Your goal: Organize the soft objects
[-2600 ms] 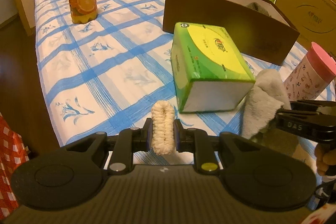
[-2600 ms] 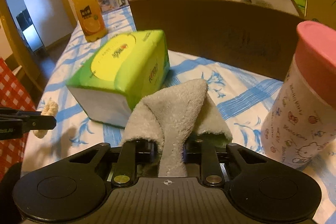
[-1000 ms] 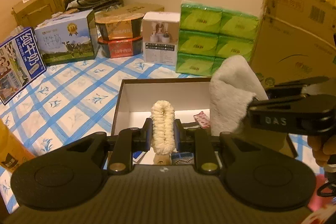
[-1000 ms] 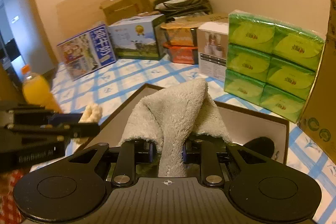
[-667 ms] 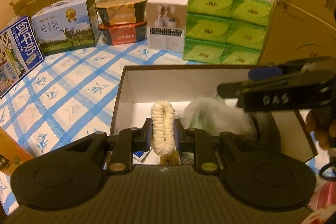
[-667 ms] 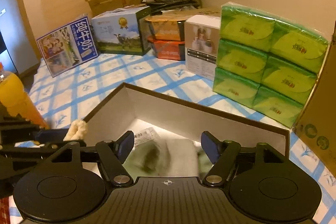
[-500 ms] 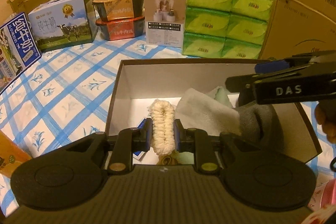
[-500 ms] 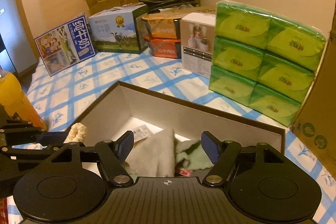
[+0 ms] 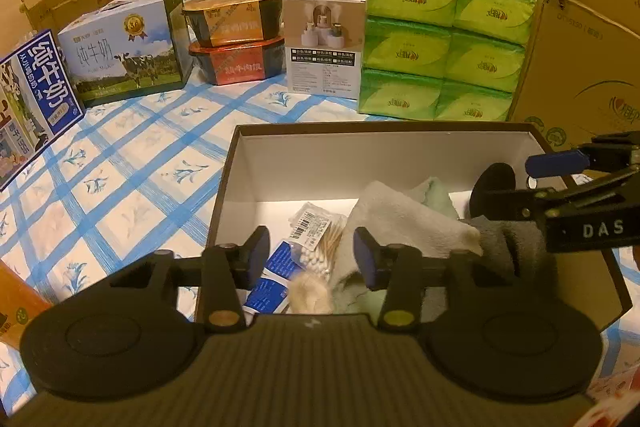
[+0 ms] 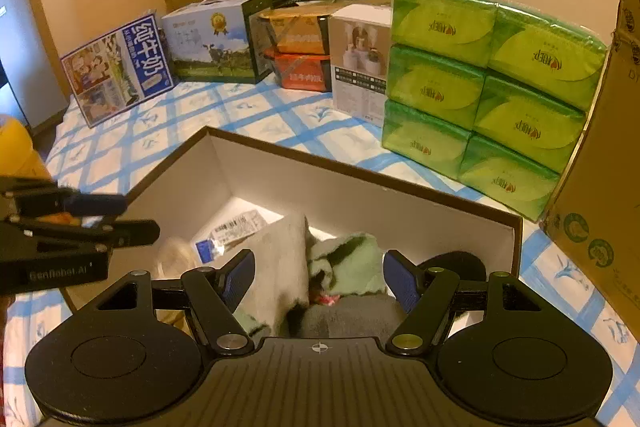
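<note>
Both my grippers are hanging over the brown box (image 9: 224,187) with the white inside, which sits on the blue-checked cloth (image 9: 132,163). My left gripper (image 9: 308,253) is mid-release, jaws spreading with nothing pinched between them; the cream fuzzy loop (image 9: 310,293) lies loose in the box just below it. My right gripper (image 10: 318,277) is spread wide and empty too, pads clear of everything.

What's in the box: the light grey towel (image 10: 280,259) is draped in the middle, a mint green cloth (image 10: 348,263) bunched up right beside it, a dark grey cloth (image 10: 352,319) at the near wall, and something round and black (image 10: 452,263) at the right end, can't tell what it is. At the left end there's a bag of cotton swabs (image 9: 318,239) with a barcode label and a blue-and-white packet (image 9: 268,277) touching it.

Behind the box, against the wall: a six-pack of green tissue packs (image 10: 488,91), a white carton (image 9: 326,39), two stacked food tubs (image 9: 236,39) and a milk carton box (image 9: 124,47). A big cardboard box (image 9: 584,39) stands on the right.
</note>
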